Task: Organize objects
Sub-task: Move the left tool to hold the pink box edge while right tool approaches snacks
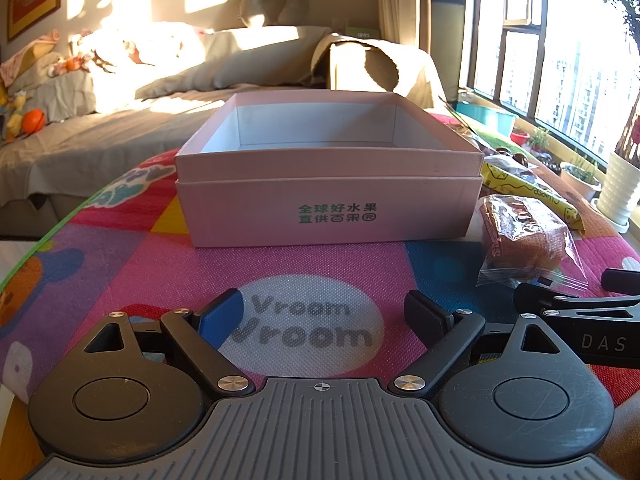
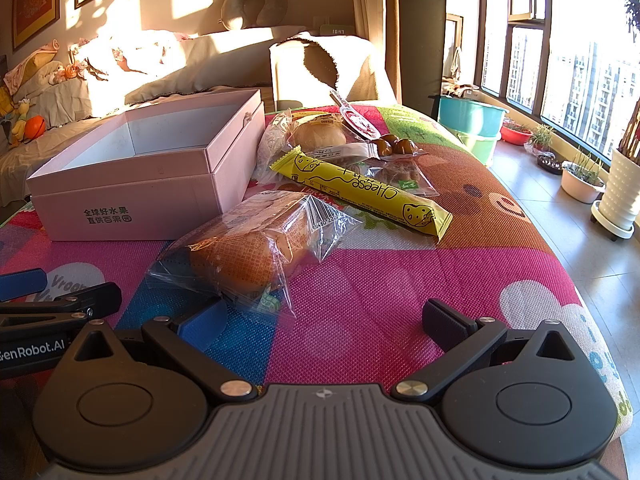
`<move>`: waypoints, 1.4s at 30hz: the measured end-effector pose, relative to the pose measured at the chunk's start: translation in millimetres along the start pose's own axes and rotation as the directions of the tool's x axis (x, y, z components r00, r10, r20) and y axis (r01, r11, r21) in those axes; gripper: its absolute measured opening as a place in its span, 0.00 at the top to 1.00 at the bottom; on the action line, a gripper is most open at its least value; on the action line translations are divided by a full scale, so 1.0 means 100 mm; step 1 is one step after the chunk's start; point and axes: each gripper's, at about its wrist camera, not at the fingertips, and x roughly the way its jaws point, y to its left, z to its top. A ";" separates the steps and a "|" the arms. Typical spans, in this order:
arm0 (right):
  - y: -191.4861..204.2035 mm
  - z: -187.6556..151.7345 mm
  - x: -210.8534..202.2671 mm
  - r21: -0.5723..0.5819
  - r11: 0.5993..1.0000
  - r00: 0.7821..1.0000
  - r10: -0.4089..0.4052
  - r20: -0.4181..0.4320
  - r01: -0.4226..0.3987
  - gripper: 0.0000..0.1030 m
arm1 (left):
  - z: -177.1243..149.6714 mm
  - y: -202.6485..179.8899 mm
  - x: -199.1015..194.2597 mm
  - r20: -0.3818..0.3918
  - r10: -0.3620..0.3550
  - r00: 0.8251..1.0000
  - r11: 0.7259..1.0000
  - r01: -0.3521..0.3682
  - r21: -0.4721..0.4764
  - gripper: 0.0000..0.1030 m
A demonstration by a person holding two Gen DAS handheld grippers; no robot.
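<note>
An open, empty pink box [image 1: 328, 184] stands on the colourful mat straight ahead of my left gripper [image 1: 326, 314], which is open and empty. The box also shows in the right wrist view [image 2: 140, 184] at the left. A bagged brown bread [image 2: 248, 248] lies just ahead-left of my right gripper [image 2: 324, 322], which is open and empty. The bread also shows in the left wrist view [image 1: 520, 240]. Behind it lie a yellow cheese stick pack [image 2: 360, 192], a wrapped bun [image 2: 320, 136] and other small snack packs [image 2: 392, 148].
The mat-covered table [image 2: 400, 280] drops off at the right, with plant pots [image 2: 616, 192] and teal basins [image 2: 468, 120] on the floor by the window. A sofa [image 1: 120, 92] with cushions stands behind the table.
</note>
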 end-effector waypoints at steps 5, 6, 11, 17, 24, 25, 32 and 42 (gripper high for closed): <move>0.00 0.00 -0.01 0.005 1.000 1.000 -0.003 0.000 0.003 0.00 | 0.00 0.00 0.00 0.000 0.000 1.000 1.000 0.000 0.000 0.09; 0.00 -0.01 -0.01 0.004 1.000 1.000 -0.003 0.000 0.003 0.00 | 0.00 0.00 0.00 0.000 0.000 1.000 1.000 0.000 0.000 0.09; -0.01 0.00 -0.01 0.007 1.000 1.000 -0.007 0.000 0.007 0.00 | 0.00 0.00 0.00 0.000 0.000 1.000 1.000 0.000 0.000 0.09; 0.00 -0.01 -0.01 0.008 1.000 1.000 -0.006 0.001 0.006 0.00 | 0.00 0.01 0.00 0.000 0.001 1.000 1.000 -0.001 0.001 0.09; 0.00 -0.01 -0.01 0.008 1.000 1.000 -0.006 0.001 0.006 0.00 | 0.00 0.01 -0.02 0.000 0.000 1.000 1.000 0.000 0.001 0.09; 0.00 -0.01 -0.02 0.008 1.000 1.000 -0.006 0.001 0.006 0.00 | 0.01 0.00 -0.02 0.000 0.000 1.000 1.000 0.000 0.000 0.09; 0.01 -0.01 -0.02 0.009 1.000 1.000 -0.006 0.000 0.006 0.00 | 0.01 0.01 -0.04 0.000 -0.001 1.000 1.000 0.001 0.001 0.09; -0.03 0.02 -0.01 -0.003 1.000 1.000 0.017 -0.024 -0.017 0.00 | 0.01 0.03 -0.04 0.002 -0.008 1.000 1.000 0.008 -0.006 0.10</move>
